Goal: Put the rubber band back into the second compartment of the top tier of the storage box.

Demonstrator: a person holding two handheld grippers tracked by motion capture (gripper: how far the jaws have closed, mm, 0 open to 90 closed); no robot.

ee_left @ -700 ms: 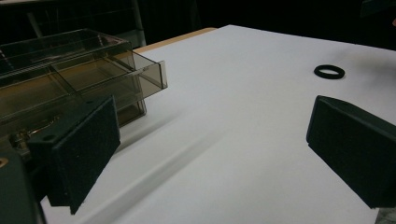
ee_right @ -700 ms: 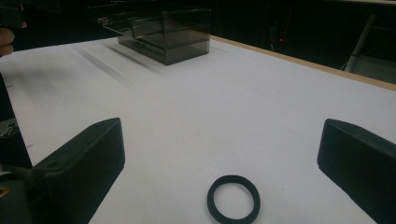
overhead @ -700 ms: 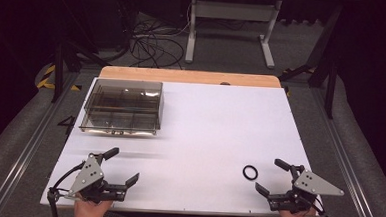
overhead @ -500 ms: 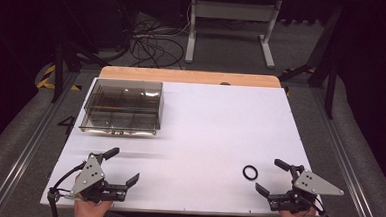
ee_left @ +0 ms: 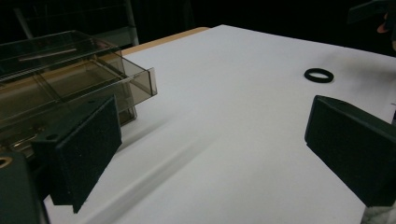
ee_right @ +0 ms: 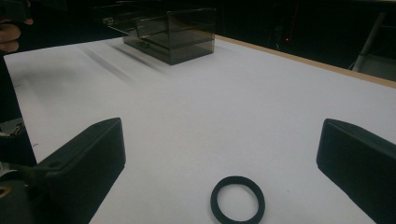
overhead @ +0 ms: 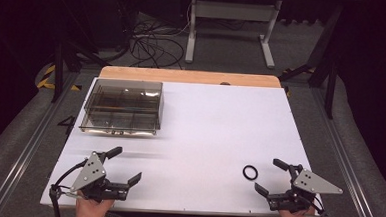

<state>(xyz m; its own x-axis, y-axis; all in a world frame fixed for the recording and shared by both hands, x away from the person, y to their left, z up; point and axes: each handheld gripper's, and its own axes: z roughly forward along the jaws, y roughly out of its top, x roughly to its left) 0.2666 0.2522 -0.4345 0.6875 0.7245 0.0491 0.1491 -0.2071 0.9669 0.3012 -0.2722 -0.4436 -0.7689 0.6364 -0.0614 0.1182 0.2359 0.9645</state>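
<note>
A small black ring (overhead: 250, 172) lies flat on the white table top near the front right; it is also seen as the ring (ee_right: 237, 199) and the ring (ee_left: 319, 75). My right gripper (overhead: 271, 176) rests just right of it near the front edge, jaws wide apart and empty, the ring lying on the table in front of and between them. My left gripper (overhead: 124, 165) sits at the front left, open and empty. A smoky clear plastic box (overhead: 123, 106) with inner compartments stands at the back left, also seen as the box (ee_left: 56, 79) and the box (ee_right: 168, 30).
The white table top (overhead: 215, 124) has a wooden strip (overhead: 190, 77) along its far edge. Beyond it are cables on the floor (overhead: 149, 43) and a metal stand (overhead: 230, 25). Grey rails run along both table sides.
</note>
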